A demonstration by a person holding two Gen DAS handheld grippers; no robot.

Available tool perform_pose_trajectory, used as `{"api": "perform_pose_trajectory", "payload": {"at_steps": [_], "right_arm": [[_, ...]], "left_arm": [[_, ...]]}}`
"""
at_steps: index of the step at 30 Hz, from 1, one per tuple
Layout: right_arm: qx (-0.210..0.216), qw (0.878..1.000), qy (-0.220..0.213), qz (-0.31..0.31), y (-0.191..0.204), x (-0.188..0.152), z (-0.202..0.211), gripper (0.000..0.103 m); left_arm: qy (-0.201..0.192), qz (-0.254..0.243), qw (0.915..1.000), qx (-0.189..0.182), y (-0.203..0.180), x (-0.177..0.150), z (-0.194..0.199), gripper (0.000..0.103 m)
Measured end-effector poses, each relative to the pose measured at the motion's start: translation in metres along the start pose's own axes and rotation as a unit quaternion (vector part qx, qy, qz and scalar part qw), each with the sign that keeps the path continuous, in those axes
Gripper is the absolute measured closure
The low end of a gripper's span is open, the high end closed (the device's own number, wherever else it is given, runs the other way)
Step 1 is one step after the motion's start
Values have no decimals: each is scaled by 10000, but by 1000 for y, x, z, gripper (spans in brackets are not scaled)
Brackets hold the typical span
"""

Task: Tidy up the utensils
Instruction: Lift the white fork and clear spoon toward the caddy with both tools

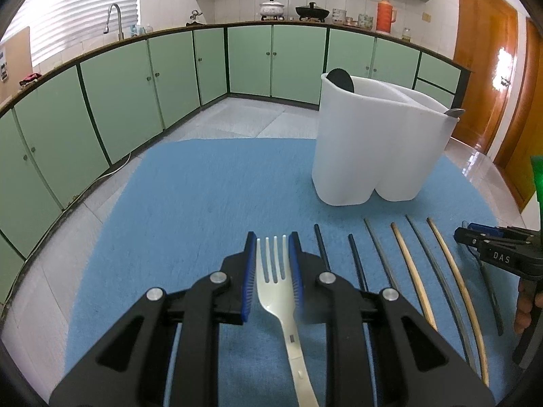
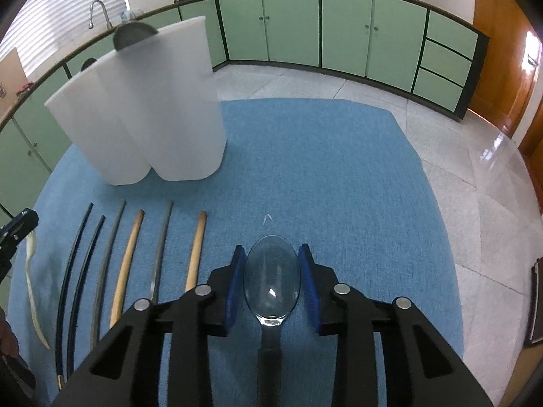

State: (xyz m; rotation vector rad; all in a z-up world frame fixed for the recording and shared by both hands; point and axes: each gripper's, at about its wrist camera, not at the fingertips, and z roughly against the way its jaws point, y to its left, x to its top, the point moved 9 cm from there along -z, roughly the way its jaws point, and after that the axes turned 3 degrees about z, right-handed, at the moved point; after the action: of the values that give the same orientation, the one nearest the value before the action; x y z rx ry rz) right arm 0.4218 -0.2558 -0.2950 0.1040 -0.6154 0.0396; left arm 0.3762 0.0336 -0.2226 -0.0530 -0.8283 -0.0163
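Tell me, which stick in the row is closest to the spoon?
The light wooden chopstick at the right end of the row lies nearest the spoon. The other wooden one has a grey stick between them.

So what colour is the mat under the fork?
Blue. The mat shows best in the right wrist view.

Even, soft indoor light; daylight glows through the window blinds (image 1: 85,10). Glare streaks the wooden door (image 1: 505,61) and glossy tabletop (image 2: 502,156). Fisheye bends edges, corners vignette black.
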Motion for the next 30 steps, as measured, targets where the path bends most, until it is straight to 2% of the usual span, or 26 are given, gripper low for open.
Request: {"api": "perform_pose_trajectory", "payload": {"at_steps": [7, 15, 21, 30], "right_arm": [[88, 9994, -335, -34, 0, 0, 26, 71], [374, 9948, -939, -72, 7, 5, 77, 71], [511, 9888, -1401, -75, 7, 22, 110, 71], [492, 9811, -1871, 58, 12, 43, 146, 71]], "left_arm": [[-182, 15, 9998, 19, 0, 6, 13, 85], [-551, 43, 9985, -23, 0, 17, 33, 85], [-969, 64, 9953, -64, -4, 34, 56, 85], [-1404, 71, 9900, -147, -11, 63, 82, 85]]}}
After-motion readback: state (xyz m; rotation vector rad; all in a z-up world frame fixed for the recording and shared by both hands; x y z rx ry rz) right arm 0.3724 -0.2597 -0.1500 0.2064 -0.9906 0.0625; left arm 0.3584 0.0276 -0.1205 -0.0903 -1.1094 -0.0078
